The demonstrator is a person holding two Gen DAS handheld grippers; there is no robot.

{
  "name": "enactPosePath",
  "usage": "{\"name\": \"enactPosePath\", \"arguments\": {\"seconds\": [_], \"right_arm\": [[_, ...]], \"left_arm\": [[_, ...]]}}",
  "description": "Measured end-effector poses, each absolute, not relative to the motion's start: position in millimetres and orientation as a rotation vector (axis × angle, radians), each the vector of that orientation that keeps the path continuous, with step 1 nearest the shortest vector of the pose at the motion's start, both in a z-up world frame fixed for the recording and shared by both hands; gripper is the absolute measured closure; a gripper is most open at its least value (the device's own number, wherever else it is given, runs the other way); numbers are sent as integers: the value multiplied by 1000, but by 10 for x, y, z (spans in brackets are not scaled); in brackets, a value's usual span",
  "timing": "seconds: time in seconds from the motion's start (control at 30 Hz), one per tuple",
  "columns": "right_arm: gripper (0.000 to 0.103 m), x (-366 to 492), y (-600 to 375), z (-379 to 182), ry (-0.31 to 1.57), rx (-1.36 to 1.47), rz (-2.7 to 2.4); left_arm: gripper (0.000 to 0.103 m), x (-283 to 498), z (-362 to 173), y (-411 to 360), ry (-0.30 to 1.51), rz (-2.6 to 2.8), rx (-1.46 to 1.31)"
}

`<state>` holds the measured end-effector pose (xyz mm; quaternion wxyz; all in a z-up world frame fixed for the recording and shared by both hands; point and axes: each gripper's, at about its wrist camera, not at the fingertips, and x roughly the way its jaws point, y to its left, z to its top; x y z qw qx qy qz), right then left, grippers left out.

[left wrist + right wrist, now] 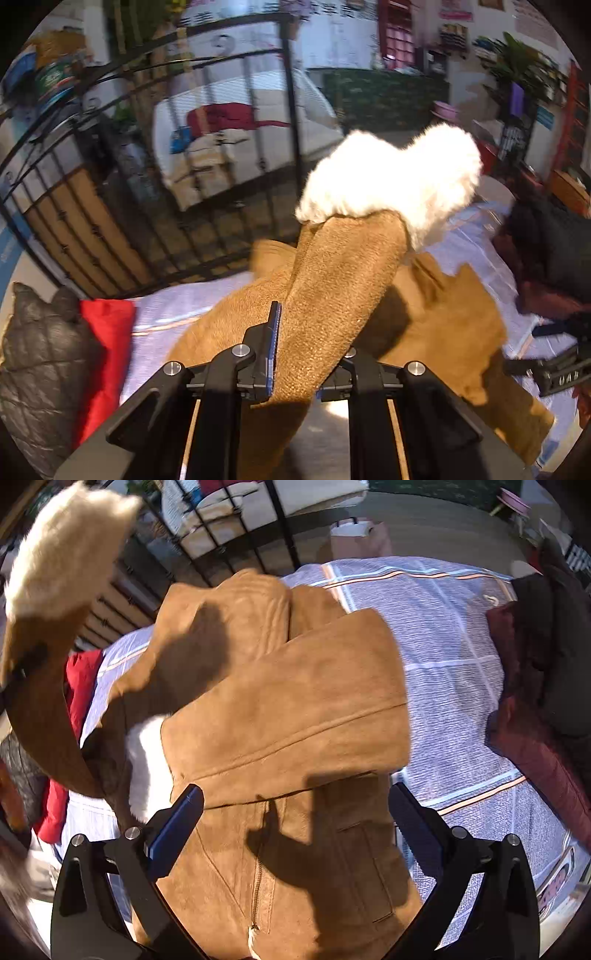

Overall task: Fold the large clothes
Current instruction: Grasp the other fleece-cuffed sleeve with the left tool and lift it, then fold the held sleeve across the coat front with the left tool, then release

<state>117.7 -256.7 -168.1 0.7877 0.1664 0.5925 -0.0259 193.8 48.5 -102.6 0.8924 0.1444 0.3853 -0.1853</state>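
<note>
Tan suede fills the left gripper (295,354), pinched on the fleece-cuffed sleeve (343,280) of the jacket (280,716), which lies on the checked lilac bedsheet (454,657). The right gripper (295,827) hangs spread above the jacket. Red clothing (103,354) and a dark quilted garment (40,362) lie alongside; black iron railings (74,229) stand beyond.

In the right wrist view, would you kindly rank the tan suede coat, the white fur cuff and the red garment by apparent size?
1. Tan suede coat, largest by far.
2. White fur cuff, though it is raised nearer the camera, so unsure.
3. Red garment, mostly hidden.
</note>
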Motion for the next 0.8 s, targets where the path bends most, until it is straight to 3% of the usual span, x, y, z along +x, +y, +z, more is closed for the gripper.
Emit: {"name": "enactPosePath", "arguments": {"seconds": [0.23, 0.3, 0.33, 0.37, 0.63, 0.8], "right_arm": [[5, 960, -3030, -1760, 1304, 417, -171], [4, 881, -3107, -1772, 1306, 428, -175], [4, 855, -3130, -1778, 1305, 439, -169], [4, 834, -3162, -1788, 1302, 456, -162], [4, 991, -3197, -1810, 1236, 697, -77], [5, 1184, -3089, -1919, 1232, 905, 22]], "left_arm": [[84, 1667, -2072, -598, 940, -440, 624], [55, 1571, -2208, -714, 944, -471, 696], [28, 1509, -2227, -698, 951, -493, 698], [22, 1482, -2193, -681, 947, -510, 686], [15, 1016, -1707, -381, 880, -495, 484], [15, 877, -1756, 239, 860, -274, 500]]}}
